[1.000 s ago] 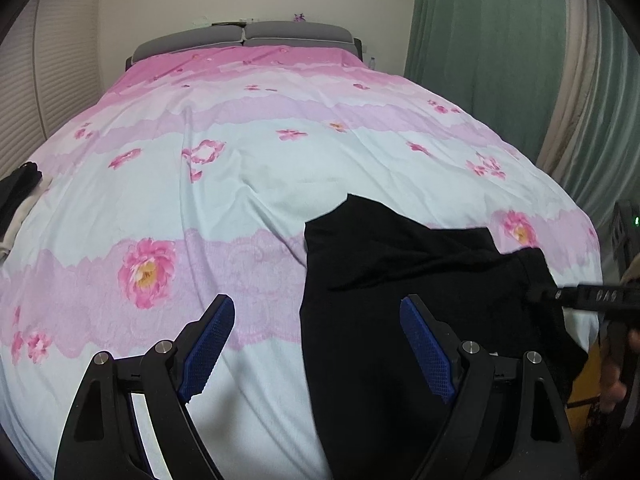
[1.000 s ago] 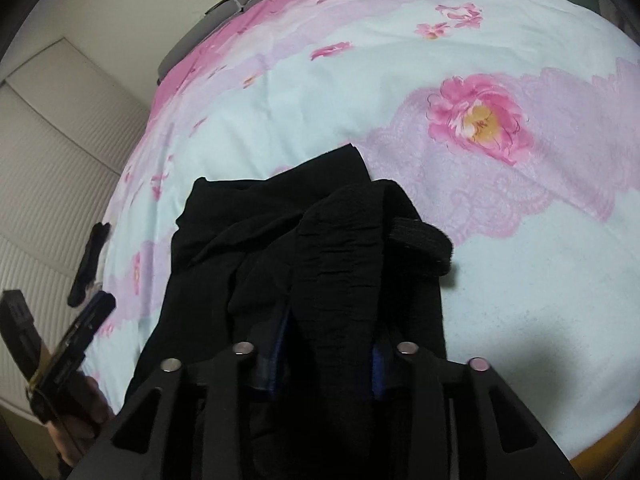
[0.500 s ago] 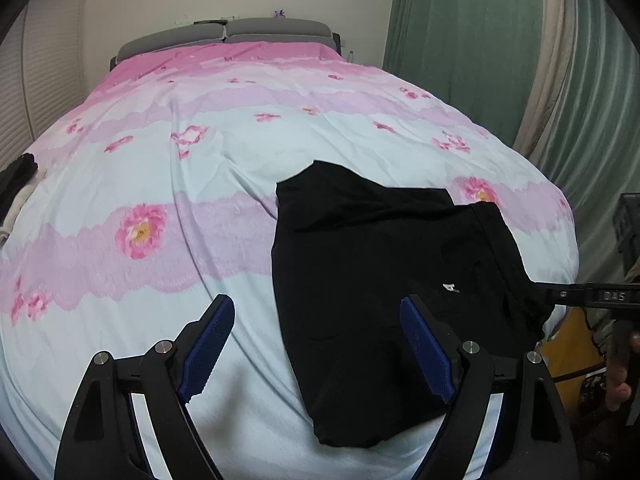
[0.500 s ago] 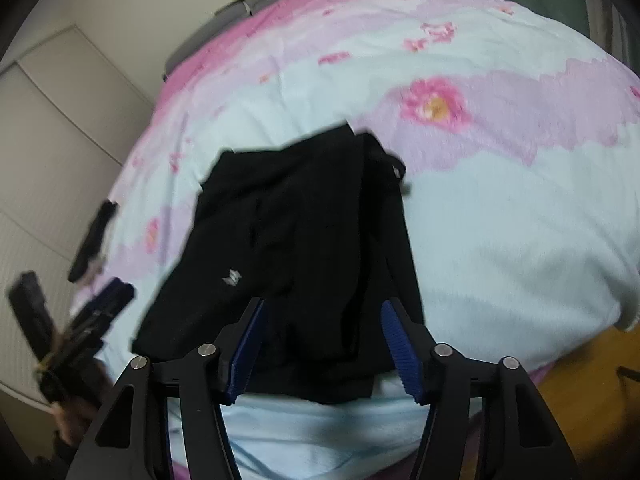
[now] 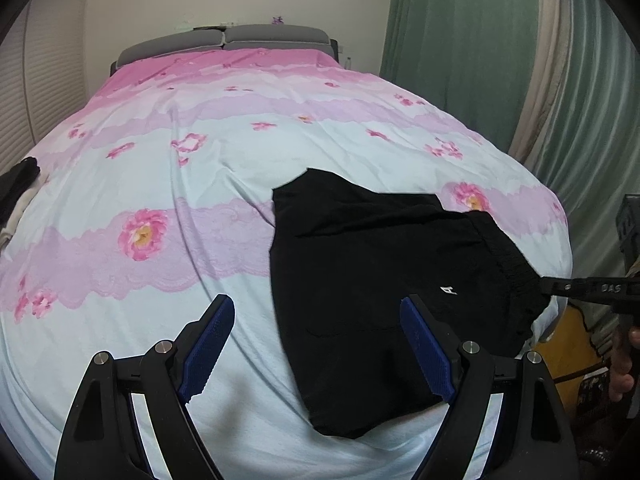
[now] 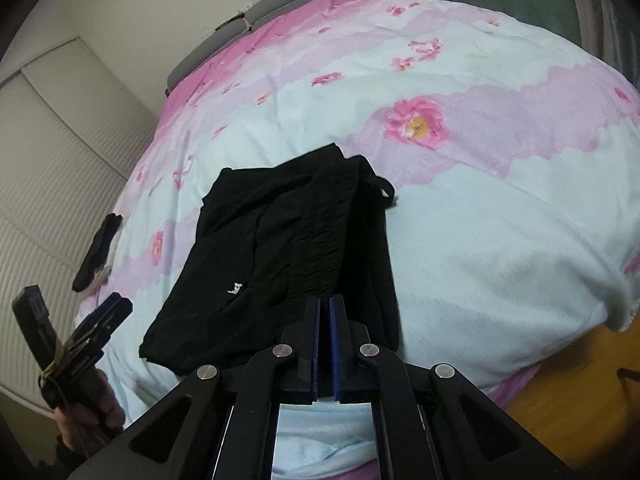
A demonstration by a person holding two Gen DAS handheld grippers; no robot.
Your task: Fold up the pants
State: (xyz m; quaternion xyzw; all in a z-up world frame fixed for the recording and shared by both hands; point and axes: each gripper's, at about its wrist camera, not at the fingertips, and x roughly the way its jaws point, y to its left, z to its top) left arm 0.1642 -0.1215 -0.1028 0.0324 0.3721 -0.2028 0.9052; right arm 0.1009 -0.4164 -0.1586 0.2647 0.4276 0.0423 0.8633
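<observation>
Black pants (image 5: 372, 280) lie folded in a flat packet at the near right corner of the bed, a small white logo (image 5: 448, 290) facing up. They also show in the right wrist view (image 6: 280, 256), with the gathered waistband up. My left gripper (image 5: 316, 344) is open and empty, held above the bed just left of the pants. My right gripper (image 6: 325, 304) is shut with nothing between its pads, its tips over the near edge of the pants. It shows in the left wrist view (image 5: 560, 288) at the pants' right edge.
The bed has a pink and pale blue floral cover (image 5: 240, 152) and a grey headboard (image 5: 224, 40). Dark clothes (image 5: 16, 188) lie at the bed's left edge. Green curtains (image 5: 480, 60) hang at right. Wooden floor (image 6: 580, 400) lies beyond the bed's corner.
My right gripper let go of the pants' waistband, drew back, opened, then shut empty. The pants now lie flat. My left gripper stayed open and pulled back a little.
</observation>
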